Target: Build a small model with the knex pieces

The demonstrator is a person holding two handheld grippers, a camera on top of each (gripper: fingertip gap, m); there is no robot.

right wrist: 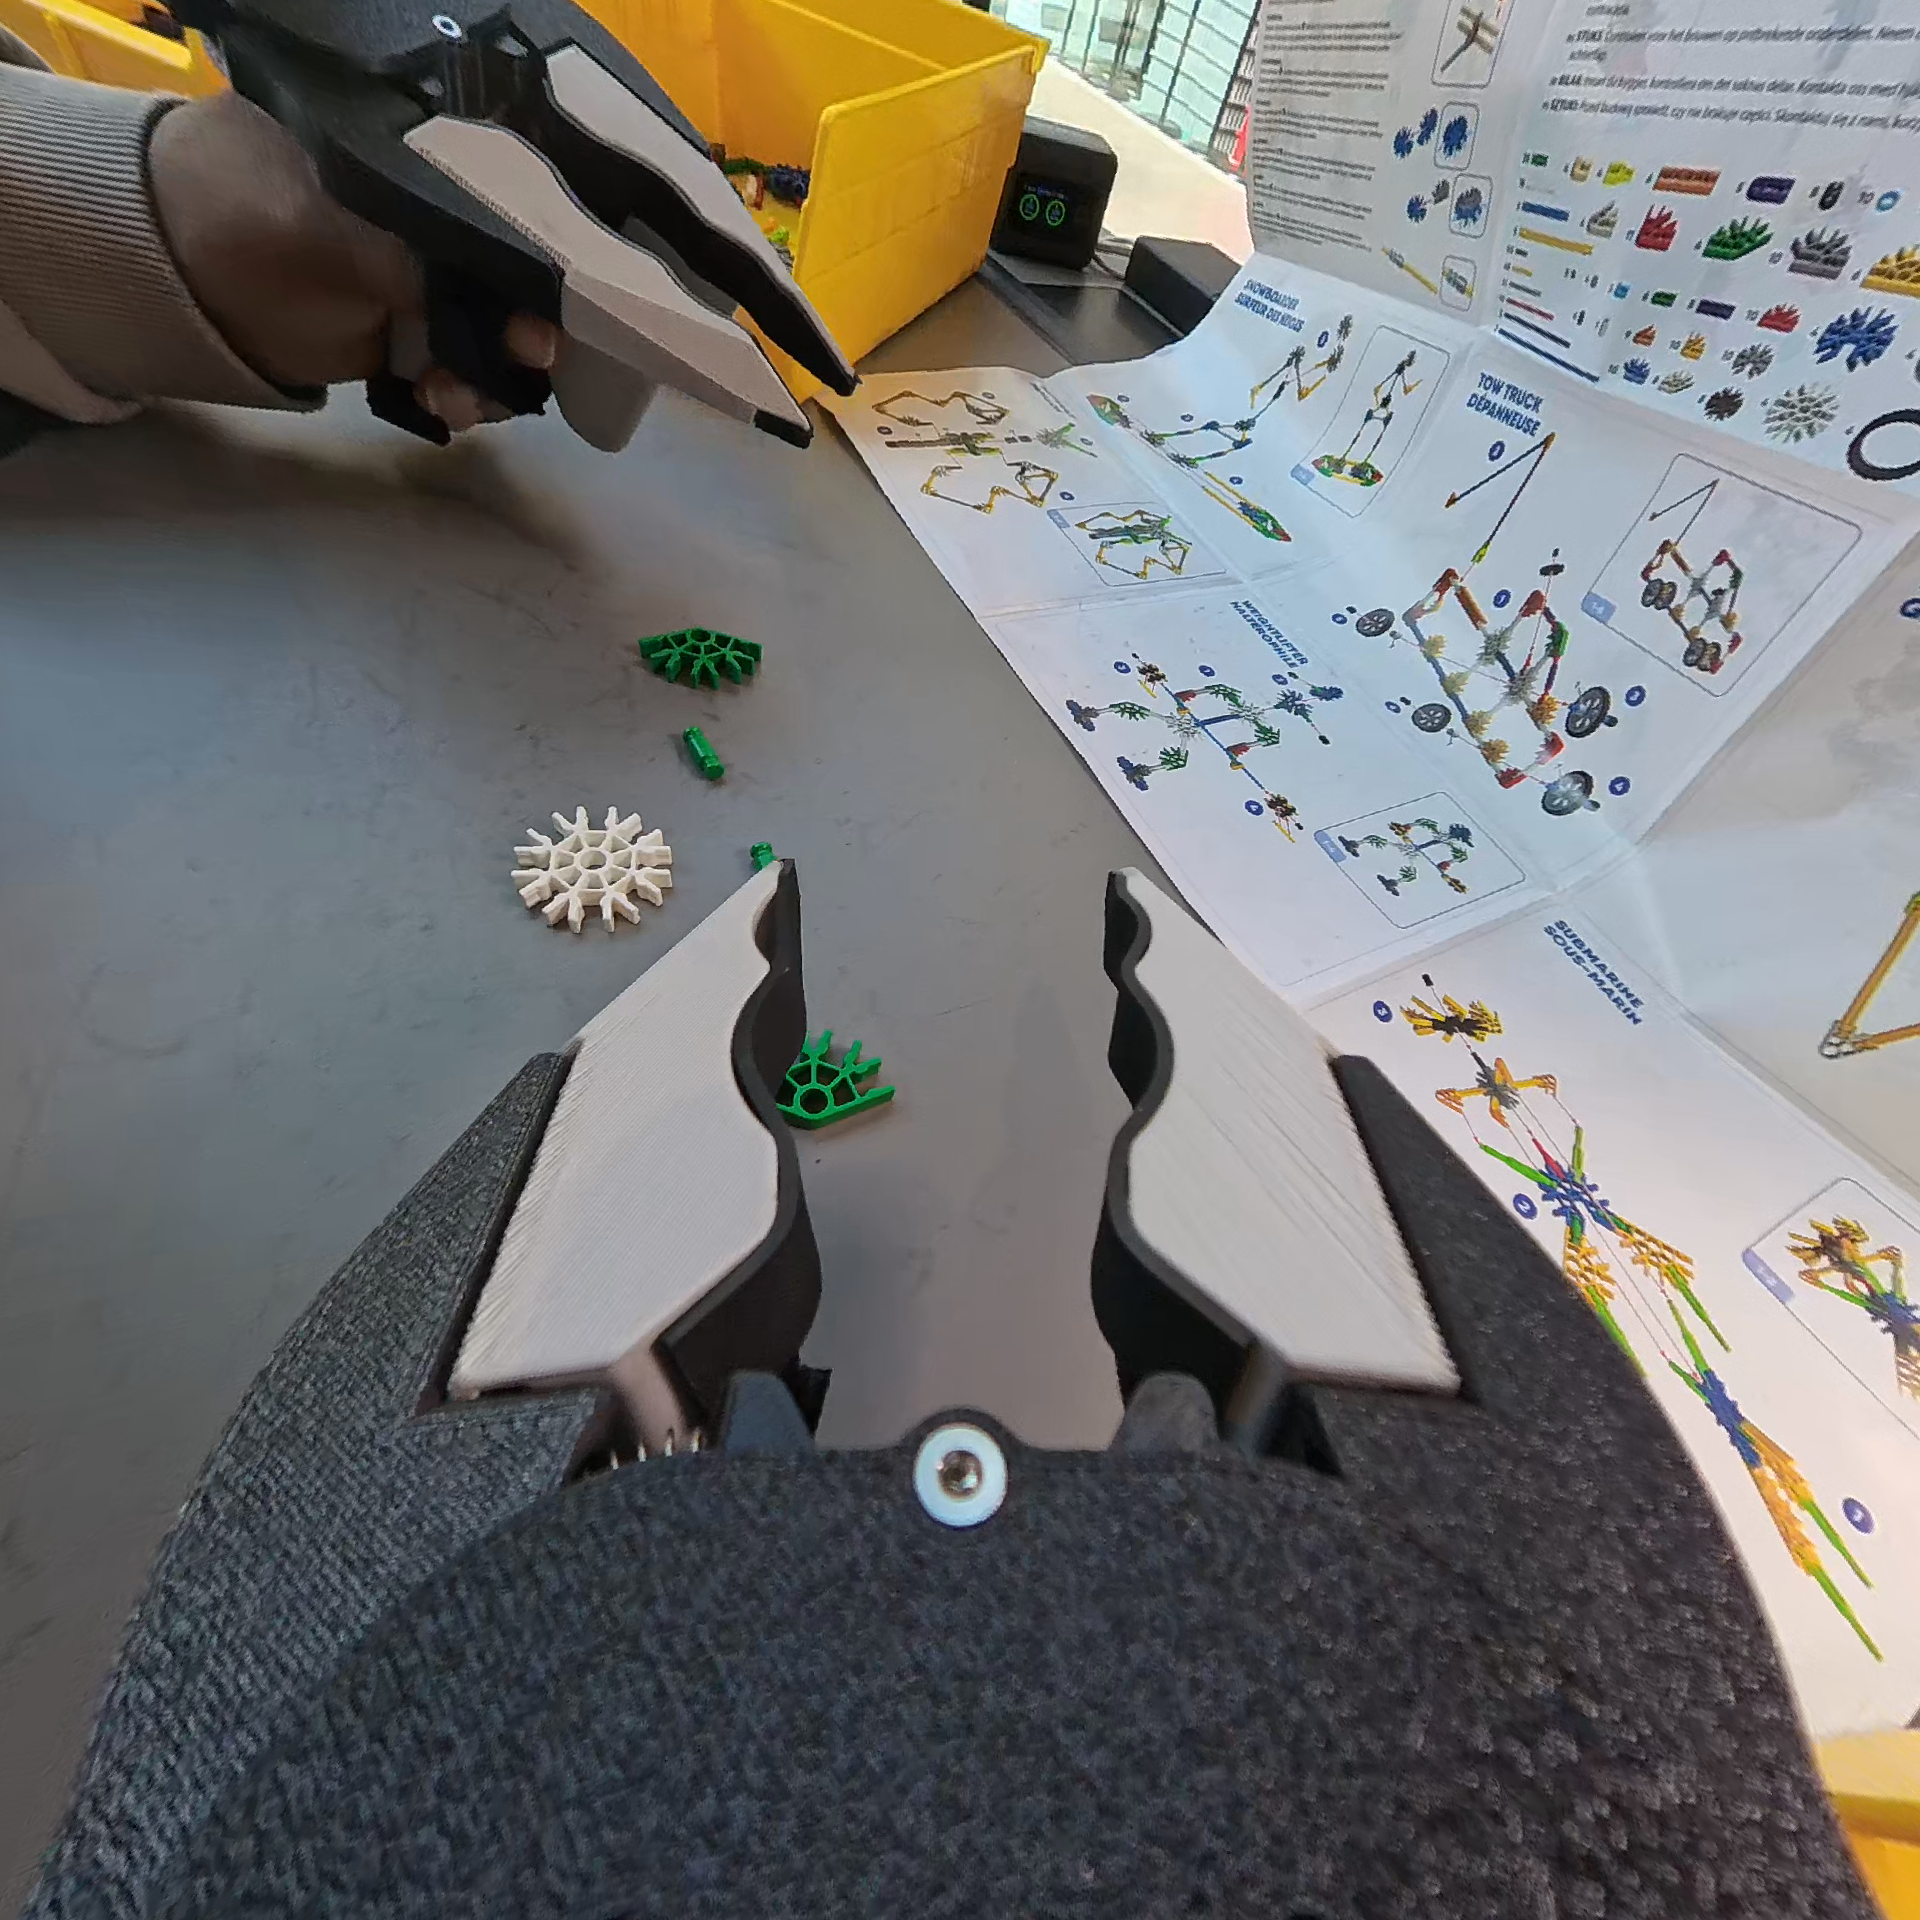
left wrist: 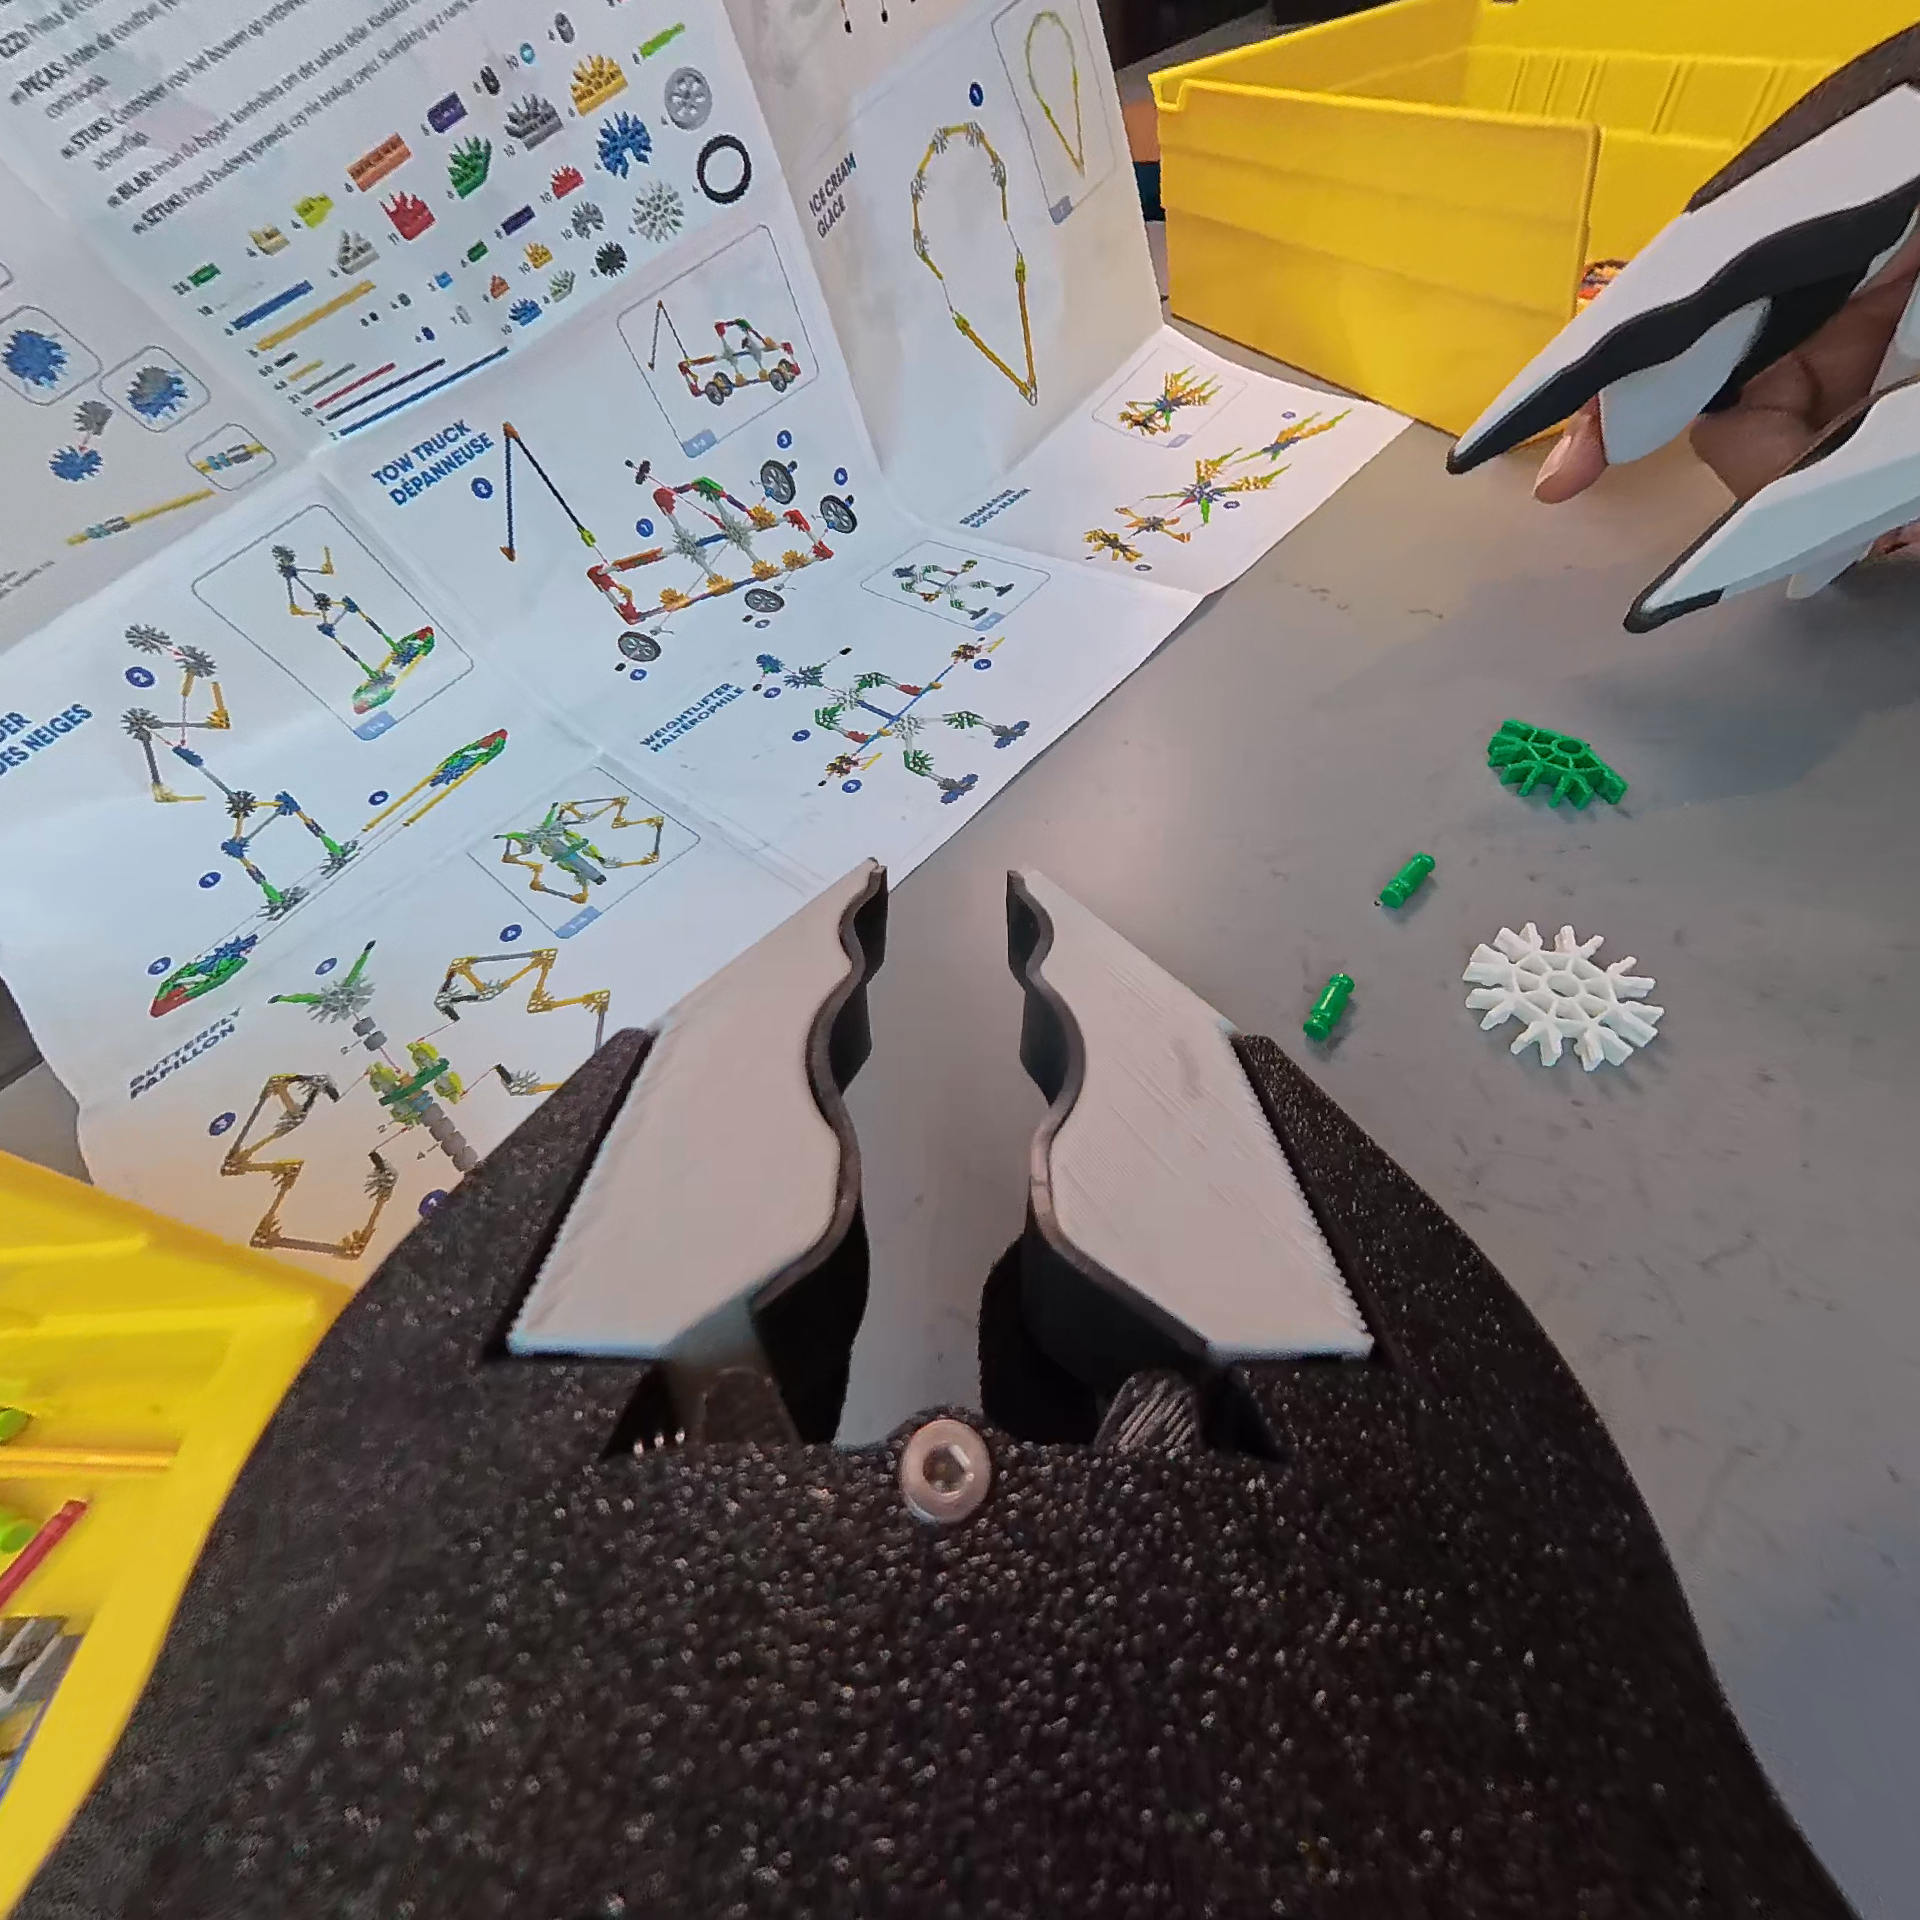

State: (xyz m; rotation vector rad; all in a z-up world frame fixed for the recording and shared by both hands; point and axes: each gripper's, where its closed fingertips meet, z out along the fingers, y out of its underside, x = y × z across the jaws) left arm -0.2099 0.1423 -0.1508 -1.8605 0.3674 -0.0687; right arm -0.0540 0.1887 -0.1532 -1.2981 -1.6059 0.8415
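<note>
A grey table (right wrist: 260, 675) carries a large folded instruction sheet (left wrist: 582, 582), part lying flat, part propped upright at 12 o'clock. In the right wrist view a white snowflake connector (right wrist: 592, 868) lies near centre, with a green fan-shaped connector (right wrist: 701, 657) at 12 o'clock from it and a short green rod (right wrist: 703, 752) between the two. A second short green rod (left wrist: 1329, 1006) lies just beside the white piece. Another green fan-shaped connector (right wrist: 831, 1081) lies at 5 o'clock from the white one. A yellow bin (right wrist: 904, 156) stands at the sheet's far corner, a small black device with a lit screen (right wrist: 1049, 203) just beside it. Another yellow bin (left wrist: 1455, 197) stands at 1 o'clock in the left wrist view.

Green connector (right wrist: 831, 1084) beside right hand-held gripper (right wrist: 951, 881)
</note>
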